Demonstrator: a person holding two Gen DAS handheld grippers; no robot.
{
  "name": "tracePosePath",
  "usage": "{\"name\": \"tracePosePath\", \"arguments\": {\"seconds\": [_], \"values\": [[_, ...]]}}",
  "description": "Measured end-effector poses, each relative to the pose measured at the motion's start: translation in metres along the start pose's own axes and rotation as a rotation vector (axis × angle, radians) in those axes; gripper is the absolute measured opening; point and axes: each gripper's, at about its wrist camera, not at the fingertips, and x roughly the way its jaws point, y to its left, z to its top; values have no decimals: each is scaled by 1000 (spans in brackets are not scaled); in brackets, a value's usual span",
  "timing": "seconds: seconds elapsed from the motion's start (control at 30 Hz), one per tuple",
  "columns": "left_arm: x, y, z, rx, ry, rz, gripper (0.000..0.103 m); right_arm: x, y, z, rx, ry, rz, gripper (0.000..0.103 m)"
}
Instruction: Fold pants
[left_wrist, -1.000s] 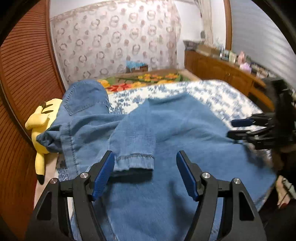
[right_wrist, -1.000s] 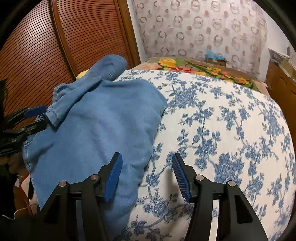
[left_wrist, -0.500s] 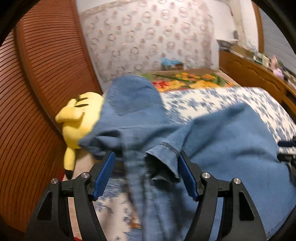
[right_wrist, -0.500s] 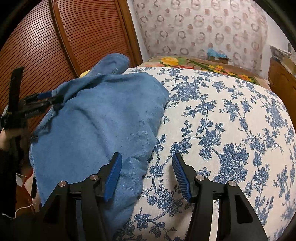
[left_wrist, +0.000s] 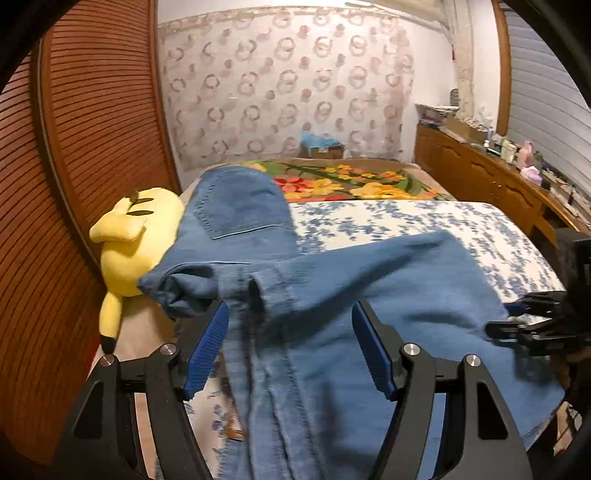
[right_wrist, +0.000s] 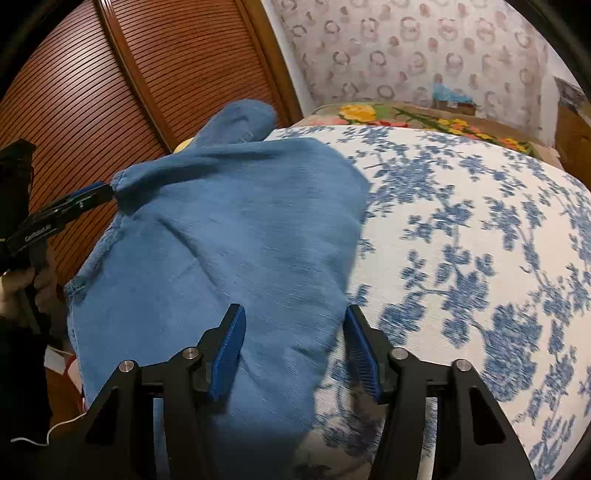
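Blue denim pants (left_wrist: 369, 288) lie crumpled on the bed, with the seat and back pocket (left_wrist: 240, 206) at the far end. My left gripper (left_wrist: 291, 304) is open wide, and a turned-up hem (left_wrist: 266, 291) and a seamed strip of denim lie between its fingers without the pads pressing on them. In the right wrist view the left gripper (right_wrist: 99, 192) stands at a bunched fold on the pants' left edge. My right gripper (right_wrist: 293, 307) straddles the near right edge of the pants (right_wrist: 229, 229). Its jaws are closing, but the pads are still apart from the cloth.
The bed has a white cover with blue flowers (right_wrist: 461, 240). A yellow plush toy (left_wrist: 136, 240) lies by the brown slatted wardrobe doors (left_wrist: 74, 147) on the left. A flowered blanket (left_wrist: 351, 181) lies at the far end, and a wooden sideboard (left_wrist: 480, 177) stands on the right. A hand (right_wrist: 22, 284) holds the left gripper.
The left gripper swung left and rose, and the hem that lay ahead now sits between its fingers. The right gripper moved onto the pants' edge, and its jaws have narrowed.
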Motion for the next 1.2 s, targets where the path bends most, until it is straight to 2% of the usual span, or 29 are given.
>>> {"name": "tracePosePath", "arguments": {"seconds": [0.03,0.07,0.1,0.2,0.4,0.53,0.7,0.87,1.03,1.13,1.2], "values": [[-2,-3,0,1,-3,-9,70,2,2,1,-11,-1,-6,41],[-4,-6,-1,2,-7,-17,70,3,3,2,-25,-2,-5,25],[-5,-9,-2,4,-9,-22,70,3,4,3,-37,-7,-3,16],[-10,-18,-3,15,-12,-38,70,-6,4,6,-37,-48,0,7],[-11,-35,-1,27,-17,-74,70,-39,2,15,-63,-136,-27,6],[-11,-48,4,41,-25,-99,70,-66,-7,22,-78,-182,-94,6],[-13,-69,10,65,-32,-145,70,-109,-44,26,-39,-208,-205,6],[-12,-99,15,95,-33,-203,70,-137,-93,18,13,-192,-334,6],[-8,-139,16,136,-19,-273,70,-128,-130,-3,74,-122,-358,9],[-5,-160,13,161,-4,-306,70,-126,-136,-13,99,-113,-380,19],[-3,-170,9,174,7,-322,70,-128,-135,-19,114,-117,-358,34]]}}
